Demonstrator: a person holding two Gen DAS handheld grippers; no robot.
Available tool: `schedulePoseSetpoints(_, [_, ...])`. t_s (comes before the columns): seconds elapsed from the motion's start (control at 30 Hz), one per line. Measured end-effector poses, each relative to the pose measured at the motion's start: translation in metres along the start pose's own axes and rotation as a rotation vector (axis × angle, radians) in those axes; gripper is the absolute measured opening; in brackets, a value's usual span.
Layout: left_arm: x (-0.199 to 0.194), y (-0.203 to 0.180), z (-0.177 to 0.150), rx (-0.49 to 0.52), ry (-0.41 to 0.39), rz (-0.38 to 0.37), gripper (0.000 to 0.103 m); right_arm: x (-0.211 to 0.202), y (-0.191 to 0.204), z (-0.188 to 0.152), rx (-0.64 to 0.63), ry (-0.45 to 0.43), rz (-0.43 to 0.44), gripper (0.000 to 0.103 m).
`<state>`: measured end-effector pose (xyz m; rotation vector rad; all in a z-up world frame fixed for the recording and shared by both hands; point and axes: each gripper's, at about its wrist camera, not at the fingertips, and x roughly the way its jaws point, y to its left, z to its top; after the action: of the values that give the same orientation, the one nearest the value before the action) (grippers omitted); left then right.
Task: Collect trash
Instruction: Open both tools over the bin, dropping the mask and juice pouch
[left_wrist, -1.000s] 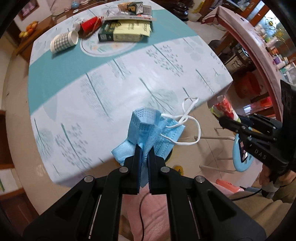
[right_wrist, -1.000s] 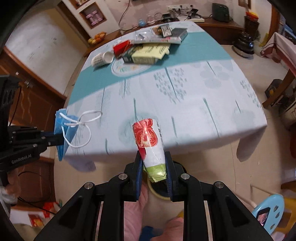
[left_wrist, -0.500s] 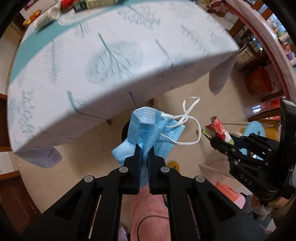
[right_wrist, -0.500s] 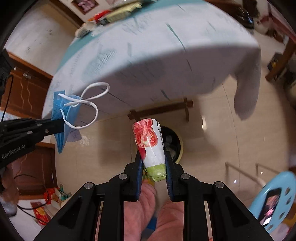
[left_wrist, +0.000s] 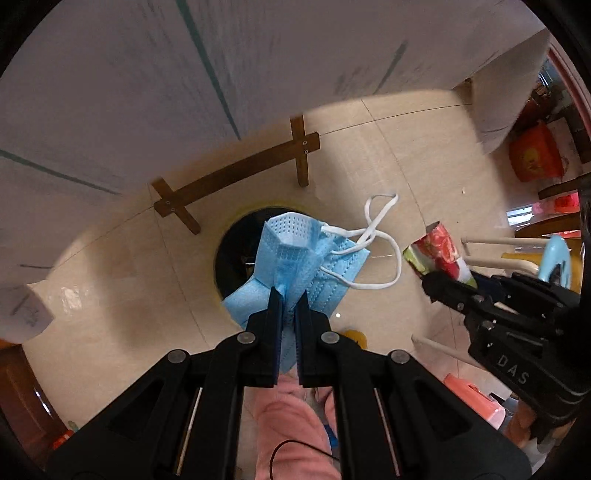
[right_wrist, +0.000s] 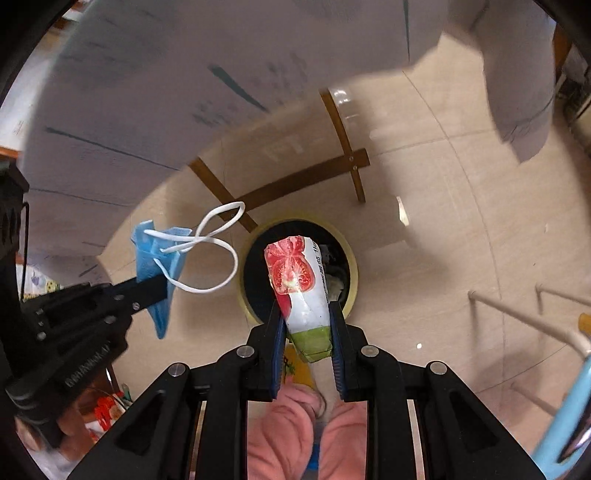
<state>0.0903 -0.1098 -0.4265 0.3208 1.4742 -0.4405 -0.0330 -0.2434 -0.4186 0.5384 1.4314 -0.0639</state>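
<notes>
Blue mask (left_wrist: 295, 266) pinched in left hand-held gripper (left_wrist: 289, 295), above bin (left_wrist: 236, 258)

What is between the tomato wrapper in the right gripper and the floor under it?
The round bin, its dark opening directly behind the tomato wrapper held by the right gripper; the right wrist view shows this.

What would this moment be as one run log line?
left gripper: shut on face mask | right gripper: shut on tomato packet | both above trash bin under table
</notes>
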Motion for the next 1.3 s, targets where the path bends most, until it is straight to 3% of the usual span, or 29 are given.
schedulePoseSetpoints(0.3, [0.083, 0.010, -0.007, -0.004, -0.013, -0.024, 0.005, 0.105, -0.017, 0.004, 0.025, 0.038, 0.005, 0.021])
schedulePoseSetpoints(0.47, [0.111, 0.021, -0.017, 0.020, -0.010, 0.010, 0.025, 0.149, -0.014, 0.007, 0.003, 0.060, -0.004, 0.021])
schedulePoseSetpoints(0.6, [0.128, 0.038, -0.027, 0.009, -0.001, 0.026, 0.051, 0.178, -0.010, 0.011, -0.005, 0.067, -0.002, 0.022])
schedulePoseSetpoints(0.67, [0.130, 0.045, -0.030, -0.005, 0.001, 0.029, 0.059, 0.187, -0.008, 0.012, -0.012, 0.073, 0.000, 0.022])
schedulePoseSetpoints(0.93, [0.134, 0.074, -0.039, -0.074, 0.011, 0.046, 0.060, 0.202, 0.008, 0.013, -0.024, 0.088, 0.020, 0.025])
schedulePoseSetpoints(1.0, [0.132, 0.081, -0.042, -0.094, 0.010, 0.046, 0.060, 0.201, 0.014, 0.015, -0.029, 0.084, 0.026, 0.038])
schedulePoseSetpoints(1.2, [0.125, 0.100, -0.048, -0.145, 0.003, 0.044, 0.060, 0.187, 0.035, 0.015, -0.071, 0.017, 0.005, 0.056])
schedulePoseSetpoints(1.3, [0.119, 0.107, -0.050, -0.162, -0.003, 0.044, 0.060, 0.181, 0.040, 0.017, -0.071, 0.001, 0.011, 0.057])
